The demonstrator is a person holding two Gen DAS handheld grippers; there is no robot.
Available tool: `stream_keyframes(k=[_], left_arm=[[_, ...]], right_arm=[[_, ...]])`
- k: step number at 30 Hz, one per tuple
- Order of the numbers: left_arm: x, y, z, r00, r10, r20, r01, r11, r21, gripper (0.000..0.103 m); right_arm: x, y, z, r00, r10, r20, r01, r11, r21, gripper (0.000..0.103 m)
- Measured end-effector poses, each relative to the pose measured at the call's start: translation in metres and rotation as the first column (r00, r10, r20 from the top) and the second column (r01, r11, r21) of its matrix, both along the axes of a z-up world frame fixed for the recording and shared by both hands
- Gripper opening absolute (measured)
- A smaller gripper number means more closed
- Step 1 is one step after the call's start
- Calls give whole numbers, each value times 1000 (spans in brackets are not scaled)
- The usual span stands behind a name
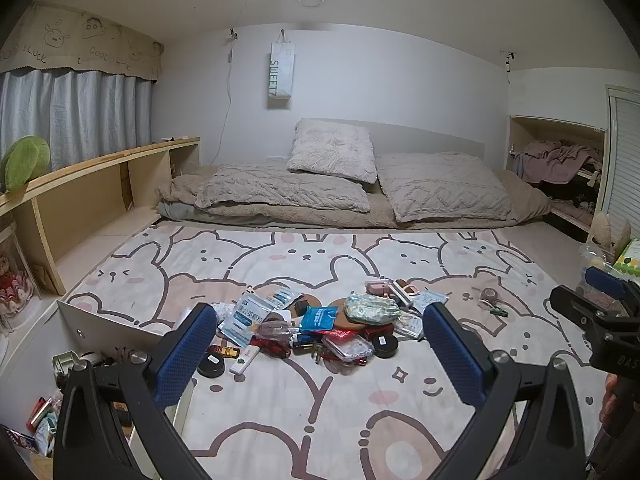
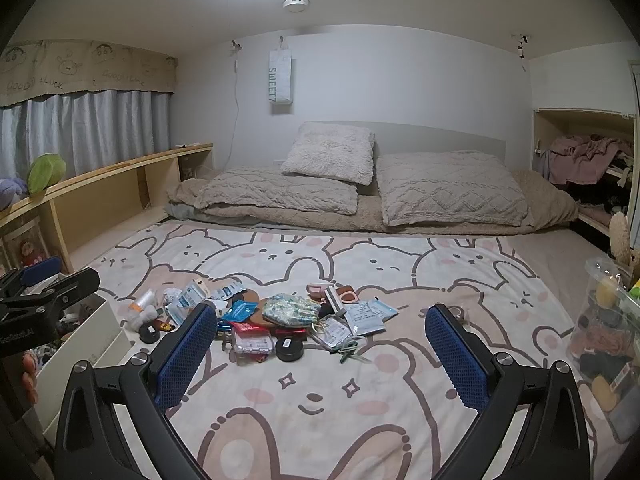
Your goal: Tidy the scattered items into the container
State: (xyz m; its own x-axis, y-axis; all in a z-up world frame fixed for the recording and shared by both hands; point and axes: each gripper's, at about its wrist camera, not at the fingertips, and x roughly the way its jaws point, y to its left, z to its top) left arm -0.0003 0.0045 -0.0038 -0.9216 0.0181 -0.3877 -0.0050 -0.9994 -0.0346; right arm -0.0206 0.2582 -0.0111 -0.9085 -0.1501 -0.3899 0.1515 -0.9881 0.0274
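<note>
A heap of small items [image 1: 320,328] lies mid-blanket: a floral pouch [image 1: 372,308], a blue packet [image 1: 319,317], black round tins [image 1: 385,346], mask packets and a clear case [image 2: 252,342]. A white open box [image 1: 108,330], holding some things, stands on the left by the heap, and its wall [image 2: 92,340] shows in the right wrist view too. My left gripper [image 1: 320,310] hovers open, short of the heap, with nothing between its blue pads. My right gripper [image 2: 322,310] is open and empty too, beside it on the right.
Pillows and a folded quilt [image 2: 448,188] lie across the far end of the bed. A wooden shelf [image 1: 92,168] runs along the left. A clear tub of oddments [image 2: 608,320] stands at the right edge. A tape roll [image 1: 489,296] sits apart from the heap.
</note>
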Motion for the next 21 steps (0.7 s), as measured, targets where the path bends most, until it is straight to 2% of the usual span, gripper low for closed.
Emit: stream_keyframes(k=[21], left_arm=[[0,2,-3,1000,-2,3,2,1000,2,103]], right_arm=[[2,2,0,1000,1,-2,-1,1000,-9,103]])
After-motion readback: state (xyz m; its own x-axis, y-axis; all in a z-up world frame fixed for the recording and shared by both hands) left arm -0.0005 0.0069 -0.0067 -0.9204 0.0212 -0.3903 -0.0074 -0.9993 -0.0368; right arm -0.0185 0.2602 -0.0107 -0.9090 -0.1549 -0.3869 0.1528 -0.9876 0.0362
